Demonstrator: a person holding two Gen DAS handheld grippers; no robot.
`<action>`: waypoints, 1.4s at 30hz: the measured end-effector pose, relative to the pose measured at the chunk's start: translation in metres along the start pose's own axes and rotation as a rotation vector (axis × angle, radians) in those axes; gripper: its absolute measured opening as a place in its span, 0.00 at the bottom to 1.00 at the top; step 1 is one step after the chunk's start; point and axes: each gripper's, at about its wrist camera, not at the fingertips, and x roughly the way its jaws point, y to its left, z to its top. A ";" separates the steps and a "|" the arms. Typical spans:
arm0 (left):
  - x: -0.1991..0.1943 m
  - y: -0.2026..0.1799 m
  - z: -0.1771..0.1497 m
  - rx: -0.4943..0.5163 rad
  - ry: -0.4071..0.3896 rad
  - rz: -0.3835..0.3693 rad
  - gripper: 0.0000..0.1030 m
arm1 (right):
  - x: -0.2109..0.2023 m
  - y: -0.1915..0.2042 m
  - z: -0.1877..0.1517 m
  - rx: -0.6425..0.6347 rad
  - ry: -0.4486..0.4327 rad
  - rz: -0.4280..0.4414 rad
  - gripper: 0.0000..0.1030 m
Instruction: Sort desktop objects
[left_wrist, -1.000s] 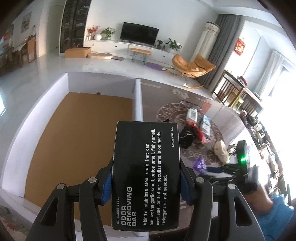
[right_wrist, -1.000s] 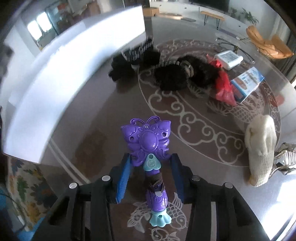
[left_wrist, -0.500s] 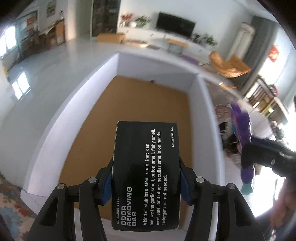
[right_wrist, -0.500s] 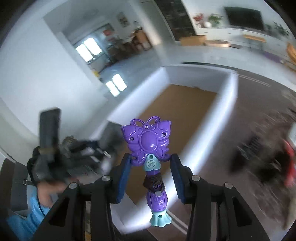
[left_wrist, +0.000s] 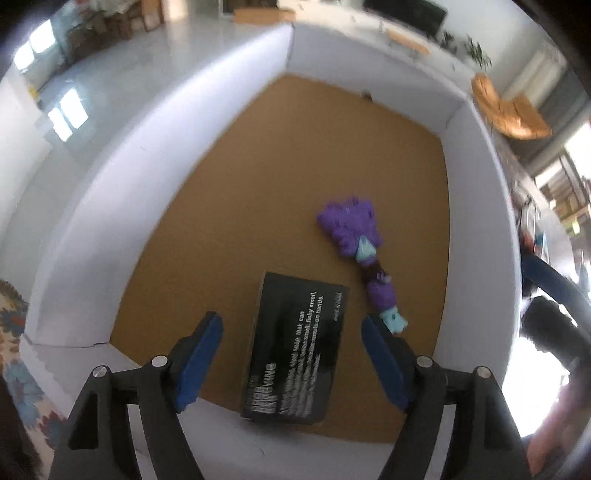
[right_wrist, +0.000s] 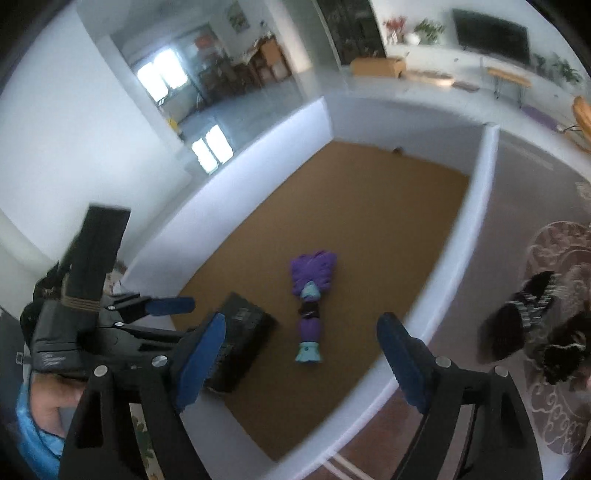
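Daylight is flooding both views, and fisheye distortion is bending straight lines into curves, with dark vignetting closing the corners. In the left wrist view, glare is blowing out the right edge, and the white print on the black box (left_wrist: 295, 354) is smearing with motion blur. The purple toy (left_wrist: 356, 236) is looking soft there too. In the right wrist view, bright windows (right_wrist: 162, 72) are glowing at upper left, and the dark brushes (right_wrist: 532, 317) at the right edge are blurring.

Black lettered box (left_wrist: 295, 350) and purple butterfly wand (left_wrist: 360, 245) lie flat inside white bin (left_wrist: 480, 177).
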 end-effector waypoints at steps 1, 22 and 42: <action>-0.009 -0.001 -0.003 -0.008 -0.053 0.012 0.74 | -0.012 -0.007 -0.004 0.000 -0.036 -0.016 0.85; 0.029 -0.321 -0.146 0.497 -0.069 -0.359 0.91 | -0.189 -0.269 -0.286 0.452 -0.148 -0.712 0.99; 0.082 -0.424 -0.118 0.626 -0.225 -0.202 1.00 | -0.182 -0.289 -0.275 0.410 -0.094 -0.706 1.00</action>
